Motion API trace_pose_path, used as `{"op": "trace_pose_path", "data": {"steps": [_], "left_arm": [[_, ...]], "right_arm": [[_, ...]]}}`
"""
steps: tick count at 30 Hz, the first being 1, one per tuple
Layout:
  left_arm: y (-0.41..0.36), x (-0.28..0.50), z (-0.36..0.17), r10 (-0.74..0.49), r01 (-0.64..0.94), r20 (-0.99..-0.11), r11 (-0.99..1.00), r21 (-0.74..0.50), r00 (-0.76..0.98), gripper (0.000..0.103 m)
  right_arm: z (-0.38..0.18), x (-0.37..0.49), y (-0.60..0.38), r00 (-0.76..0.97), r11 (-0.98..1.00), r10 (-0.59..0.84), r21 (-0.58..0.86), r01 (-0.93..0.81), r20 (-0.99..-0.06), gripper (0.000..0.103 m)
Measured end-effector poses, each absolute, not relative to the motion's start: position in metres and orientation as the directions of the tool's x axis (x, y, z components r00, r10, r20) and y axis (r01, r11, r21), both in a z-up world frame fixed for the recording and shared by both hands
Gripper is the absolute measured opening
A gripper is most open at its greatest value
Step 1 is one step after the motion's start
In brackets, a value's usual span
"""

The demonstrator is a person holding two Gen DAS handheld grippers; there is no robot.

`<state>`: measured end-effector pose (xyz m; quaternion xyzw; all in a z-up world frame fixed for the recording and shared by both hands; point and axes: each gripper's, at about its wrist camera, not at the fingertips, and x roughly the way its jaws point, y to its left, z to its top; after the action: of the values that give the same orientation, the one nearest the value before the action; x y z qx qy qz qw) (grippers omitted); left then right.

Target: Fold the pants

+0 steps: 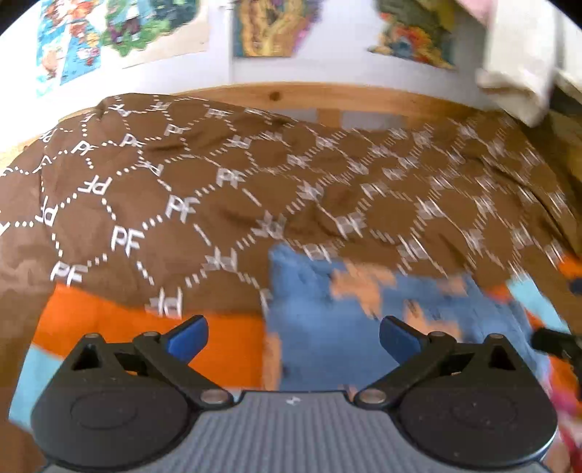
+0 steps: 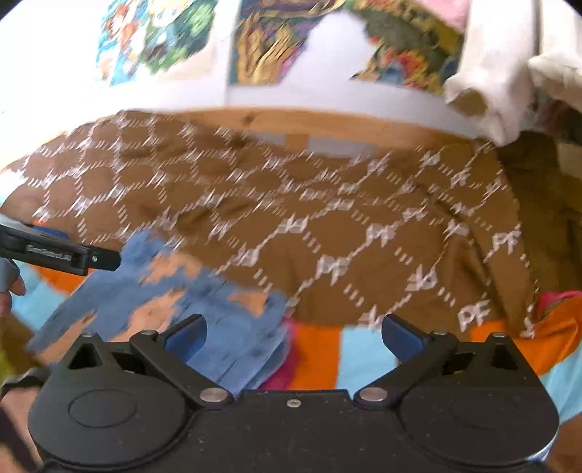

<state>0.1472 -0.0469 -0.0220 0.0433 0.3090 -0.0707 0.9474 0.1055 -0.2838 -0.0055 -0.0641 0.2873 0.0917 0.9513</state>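
The pants [image 1: 327, 327] are blue with pale orange patches and lie crumpled on a striped orange and light-blue sheet [image 1: 145, 327], at the near edge of a brown blanket. My left gripper [image 1: 294, 338] is open and hovers just over them with nothing between its blue pads. In the right wrist view the pants [image 2: 232, 327] lie low and left, partly under the left pad of my right gripper [image 2: 293, 338], which is open and holds nothing. The left gripper [image 2: 105, 259] shows side-on at the left edge, by the pants' far corner. Both views are blurred by motion.
A brown blanket [image 1: 254, 182] with a white PF hexagon print covers the bed behind the pants. Beyond it run a wooden bed frame [image 1: 291, 96] and a wall with colourful posters [image 1: 265, 25]. Cream cloth [image 2: 509, 72] hangs at the upper right.
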Motion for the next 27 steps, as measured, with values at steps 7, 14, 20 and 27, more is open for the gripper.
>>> {"op": "trace_pose_path", "data": {"steps": [7, 14, 20, 27], "left_arm": [[-0.047, 0.114, -0.060, -0.061, 0.167, -0.664, 0.981, 0.098, 0.745, 0.103], [-0.041, 0.114, -0.058, -0.064, 0.156, -0.684, 0.985, 0.073, 0.726, 0.103], [-0.038, 0.115, -0.060, -0.071, 0.144, -0.696, 0.988, 0.047, 0.715, 0.103], [-0.035, 0.115, -0.061, -0.078, 0.144, -0.697, 0.989, 0.037, 0.713, 0.103]], "right_arm": [[-0.029, 0.100, -0.283, 0.736, 0.969, 0.115, -0.087, -0.230, -0.667, 0.102], [-0.031, 0.100, -0.279, 0.727, 0.961, 0.126, -0.098, -0.258, -0.675, 0.102], [-0.017, 0.097, -0.285, 0.754, 0.962, 0.159, -0.071, -0.263, -0.638, 0.102], [-0.008, 0.108, -0.298, 0.814, 0.979, 0.163, -0.013, -0.205, -0.557, 0.102]]}}
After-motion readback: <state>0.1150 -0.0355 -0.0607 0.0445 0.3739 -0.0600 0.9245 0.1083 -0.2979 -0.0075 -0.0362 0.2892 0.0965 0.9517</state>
